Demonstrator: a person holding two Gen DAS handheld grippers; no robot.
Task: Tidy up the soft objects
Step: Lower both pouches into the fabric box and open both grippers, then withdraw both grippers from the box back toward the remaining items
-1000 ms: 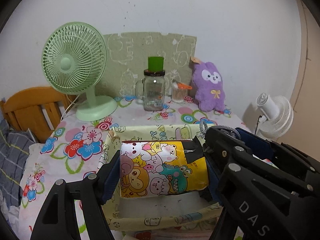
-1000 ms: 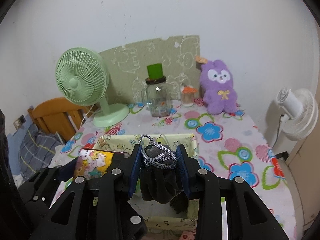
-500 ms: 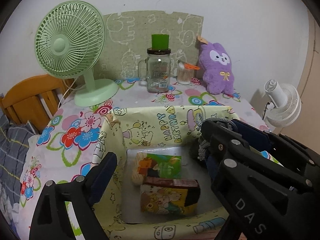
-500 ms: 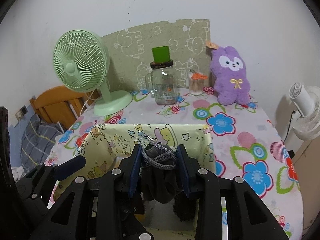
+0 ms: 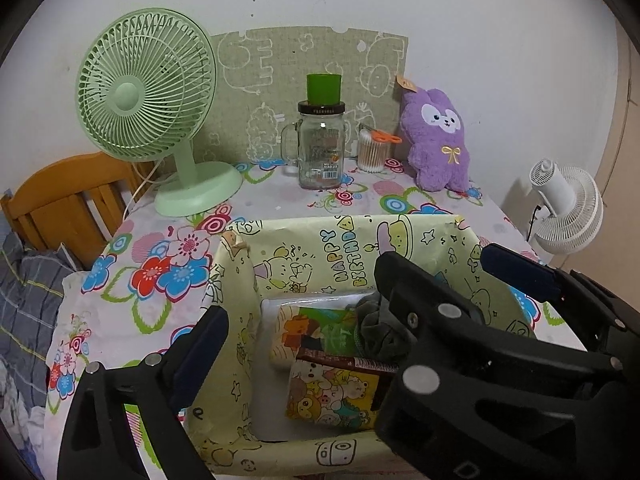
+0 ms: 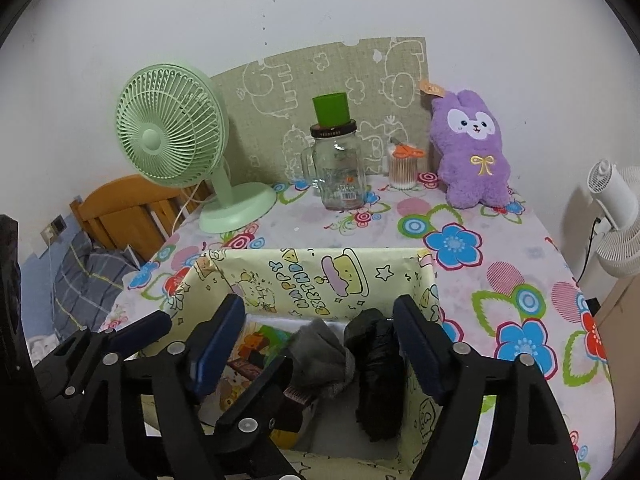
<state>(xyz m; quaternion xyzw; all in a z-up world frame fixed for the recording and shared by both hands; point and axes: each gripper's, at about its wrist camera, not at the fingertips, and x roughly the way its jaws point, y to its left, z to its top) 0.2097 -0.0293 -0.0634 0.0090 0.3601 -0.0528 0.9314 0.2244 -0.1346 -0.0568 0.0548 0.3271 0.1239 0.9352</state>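
Both grippers opening over pale-yellow cartoon-print paper box (image 6: 320,276): left gripper (image 5: 304,300) empty, right gripper (image 6: 320,316) releasing grey knitted sock bundle (image 6: 320,354) inside (cartoon tissue packs at 9 o'clock). Remaining: purple plush rabbit (image 6: 472,152), 1 o'clock.

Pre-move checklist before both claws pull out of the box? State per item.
1. Left claw empty: ok, jaws opening, nothing between them.
2. Right claw released: ok, jaws opening, grey sock lies loose below.
3. Cartoon pack inside yellow box: ok.
4. Black bundle inside box: ok, against right wall.
5. Claws clear of each other: cannot tell, they overlap in both views.
6. Purple plush stowed: not ok, on the table by the wall.
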